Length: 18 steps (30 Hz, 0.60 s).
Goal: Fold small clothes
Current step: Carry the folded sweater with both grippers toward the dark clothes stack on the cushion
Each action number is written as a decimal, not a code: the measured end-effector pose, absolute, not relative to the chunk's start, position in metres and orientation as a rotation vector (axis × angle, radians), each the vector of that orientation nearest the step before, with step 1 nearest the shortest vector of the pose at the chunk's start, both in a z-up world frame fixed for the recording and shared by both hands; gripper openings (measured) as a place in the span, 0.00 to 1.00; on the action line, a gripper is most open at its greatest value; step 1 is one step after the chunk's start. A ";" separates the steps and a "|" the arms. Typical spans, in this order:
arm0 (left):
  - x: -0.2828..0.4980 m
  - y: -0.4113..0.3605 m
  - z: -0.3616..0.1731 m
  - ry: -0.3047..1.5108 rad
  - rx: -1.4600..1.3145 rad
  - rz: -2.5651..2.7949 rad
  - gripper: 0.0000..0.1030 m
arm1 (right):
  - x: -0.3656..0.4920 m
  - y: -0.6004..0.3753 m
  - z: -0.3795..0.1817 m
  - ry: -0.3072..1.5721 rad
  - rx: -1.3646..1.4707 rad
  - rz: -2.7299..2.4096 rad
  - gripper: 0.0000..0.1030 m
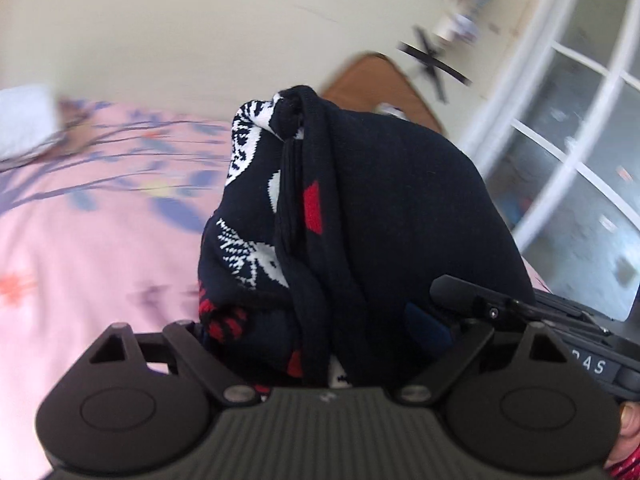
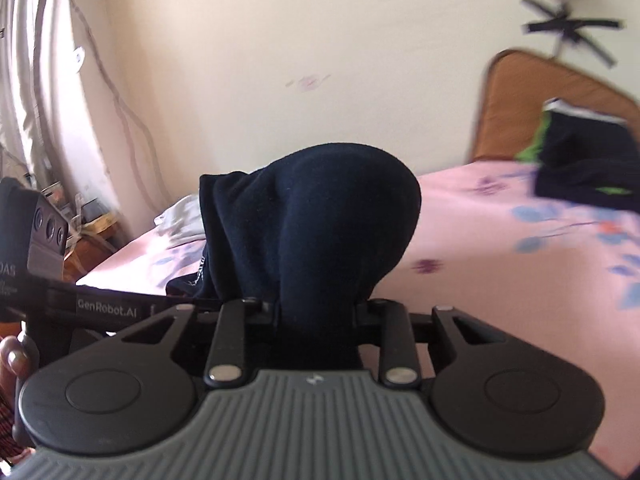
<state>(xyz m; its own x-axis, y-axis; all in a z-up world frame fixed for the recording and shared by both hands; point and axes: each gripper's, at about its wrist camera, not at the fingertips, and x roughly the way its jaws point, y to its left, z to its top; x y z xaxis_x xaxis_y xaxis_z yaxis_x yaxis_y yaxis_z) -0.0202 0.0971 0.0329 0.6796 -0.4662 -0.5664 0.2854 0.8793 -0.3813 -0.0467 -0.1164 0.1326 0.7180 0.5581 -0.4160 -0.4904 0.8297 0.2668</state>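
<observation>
A small navy knit sweater (image 1: pixel 360 208) with white and red patterns is bunched up and held above the pink bedsheet (image 1: pixel 80 264). My left gripper (image 1: pixel 320 344) is shut on its patterned part; the fingertips are hidden in the cloth. My right gripper (image 2: pixel 316 320) is shut on the plain navy side of the same sweater (image 2: pixel 328 216), which bulges over the jaws and hides them. The right gripper's body (image 1: pixel 520 312) lies close beside the left one, at the sweater's right. The left gripper's body (image 2: pixel 80 304) shows at the left of the right wrist view.
The bed has a pink floral sheet (image 2: pixel 500 280) and a brown headboard (image 2: pixel 532 104). A folded dark garment with green trim (image 2: pixel 588 160) lies near the headboard. White cloth (image 2: pixel 180 220) lies at the far side. A window (image 1: pixel 580 160) is to the right.
</observation>
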 end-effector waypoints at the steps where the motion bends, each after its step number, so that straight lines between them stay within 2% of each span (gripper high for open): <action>1: -0.017 0.075 0.034 0.709 -0.247 -0.467 0.88 | -0.052 -0.136 0.134 0.493 0.147 0.543 0.31; 8: -0.007 -0.047 0.027 0.747 -0.053 -0.605 0.88 | -0.073 -0.256 0.120 0.512 0.301 0.299 0.31; 10: -0.006 -0.061 0.021 0.755 0.010 -0.589 0.92 | -0.069 -0.273 0.103 0.566 0.366 0.275 0.33; 13: -0.011 -0.063 0.024 0.770 0.062 -0.581 0.97 | -0.069 -0.286 0.087 0.561 0.454 0.297 0.43; 14: -0.009 -0.059 0.029 0.784 0.078 -0.575 0.98 | -0.068 -0.286 0.086 0.555 0.451 0.298 0.51; 15: -0.007 -0.053 0.034 0.791 0.092 -0.561 0.98 | -0.068 -0.285 0.088 0.544 0.436 0.296 0.64; 17: 0.000 -0.044 0.047 0.773 0.104 -0.525 1.00 | -0.068 -0.290 0.090 0.508 0.424 0.285 0.77; 18: 0.004 -0.038 0.052 0.772 0.101 -0.526 1.00 | -0.069 -0.295 0.091 0.492 0.440 0.295 0.79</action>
